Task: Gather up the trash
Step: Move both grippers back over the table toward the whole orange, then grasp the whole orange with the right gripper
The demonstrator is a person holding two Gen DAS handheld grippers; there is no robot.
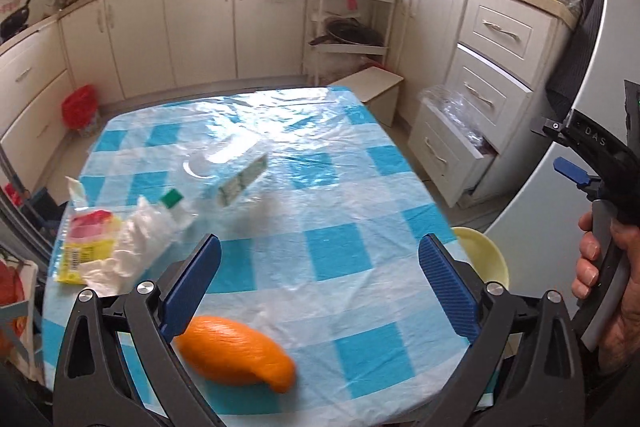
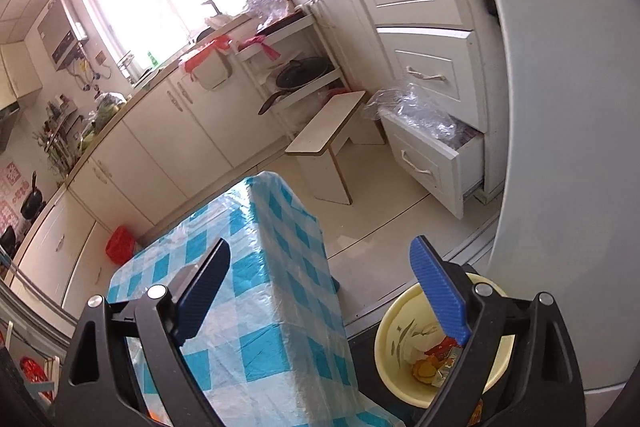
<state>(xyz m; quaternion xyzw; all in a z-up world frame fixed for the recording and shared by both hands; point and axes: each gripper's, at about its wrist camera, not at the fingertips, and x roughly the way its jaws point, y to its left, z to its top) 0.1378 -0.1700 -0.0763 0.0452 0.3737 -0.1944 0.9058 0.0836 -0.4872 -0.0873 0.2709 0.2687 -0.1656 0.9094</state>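
Observation:
On the blue-and-white checked table (image 1: 332,211) lies an orange peel (image 1: 236,351), just below my open left gripper (image 1: 320,283) and close to its left finger. At the table's left sit a yellow and red wrapper (image 1: 86,247), crumpled white plastic (image 1: 140,243) and a clear plastic bottle (image 1: 224,175) with a green cap. A pale yellow bin (image 2: 404,343) holding wrappers and tissue stands on the floor right of the table; its rim also shows in the left wrist view (image 1: 486,255). My right gripper (image 2: 320,287) is open and empty, above the table's corner (image 2: 280,307) and the bin.
White cabinets line the far walls. A drawer (image 2: 432,155) stands pulled open with clear plastic in it. A small wooden stool (image 2: 328,131) stands beyond the table. A red bag (image 1: 78,107) sits on the floor at the left. A grey fridge (image 2: 560,107) is on the right.

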